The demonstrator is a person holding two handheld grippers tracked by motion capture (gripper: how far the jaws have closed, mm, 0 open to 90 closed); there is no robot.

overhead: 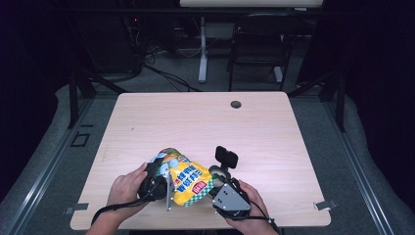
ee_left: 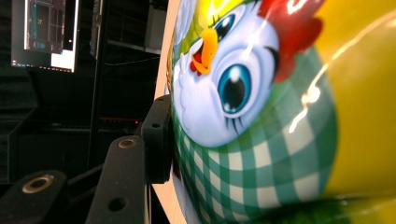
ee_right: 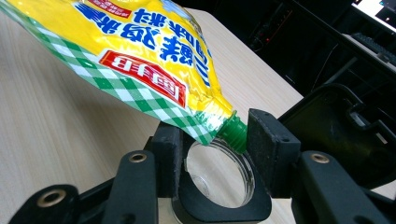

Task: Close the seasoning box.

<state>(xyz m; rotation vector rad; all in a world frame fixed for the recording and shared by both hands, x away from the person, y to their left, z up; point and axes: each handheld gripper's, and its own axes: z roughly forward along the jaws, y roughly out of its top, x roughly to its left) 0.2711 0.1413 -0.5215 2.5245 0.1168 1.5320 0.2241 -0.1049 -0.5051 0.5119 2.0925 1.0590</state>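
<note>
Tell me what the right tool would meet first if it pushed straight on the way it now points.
Most likely the green spout of the yellow seasoning pouch, which already sits between the right tool's open jaws, over a clear jar mouth. Beyond it lies bare table. Depth is hard to judge.

lab – dark curtains [overhead: 29,73], monitor [ee_left: 44,35], cables [overhead: 161,73]

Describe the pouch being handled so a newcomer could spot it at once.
On the wooden table, look at the near edge between the person's two hands. The pouch is glossy yellow with a green-checked border, blue lettering and a cartoon chick; its green spout points down over a clear jar.
</note>
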